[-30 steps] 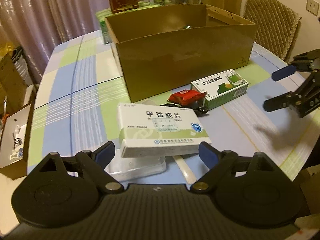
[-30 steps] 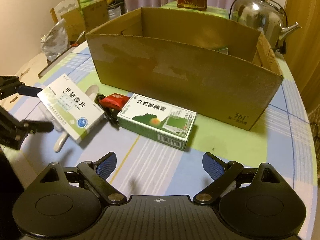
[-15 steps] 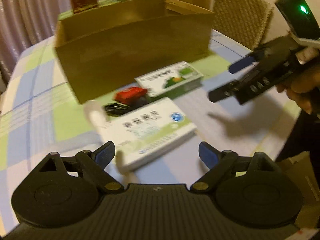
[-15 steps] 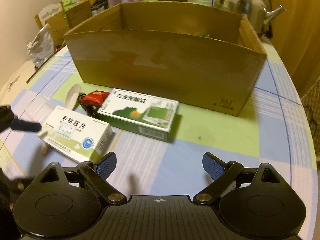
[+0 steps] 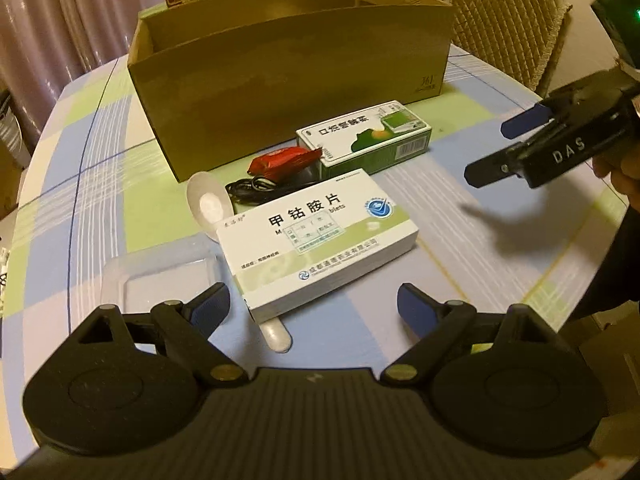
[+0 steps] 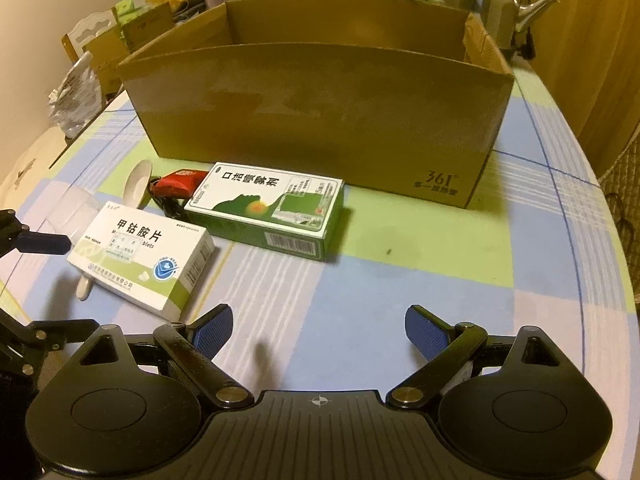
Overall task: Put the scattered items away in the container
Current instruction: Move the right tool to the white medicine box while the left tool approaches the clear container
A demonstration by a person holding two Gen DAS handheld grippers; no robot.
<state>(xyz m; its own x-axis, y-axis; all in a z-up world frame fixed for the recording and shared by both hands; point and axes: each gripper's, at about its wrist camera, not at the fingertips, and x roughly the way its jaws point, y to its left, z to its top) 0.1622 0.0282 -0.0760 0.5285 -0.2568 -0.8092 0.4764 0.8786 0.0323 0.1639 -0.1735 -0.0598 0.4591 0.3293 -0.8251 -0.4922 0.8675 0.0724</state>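
Clutter sits bunched on the table [image 5: 100,184] before the open cardboard box [image 6: 320,120]: white medicine box [image 5: 316,236] over a spoon [image 5: 208,204], green medicine box [image 6: 266,210] beside a red packet [image 5: 282,161]. Left gripper [image 5: 314,310] fronts the white box, right gripper [image 6: 320,330] the green; both jaws spread, empty, likely lining up grasps.

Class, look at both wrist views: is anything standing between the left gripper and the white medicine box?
Nothing visible does. The left gripper is open, and the white medicine box lies just ahead of its fingers, resting partly on a white spoon.
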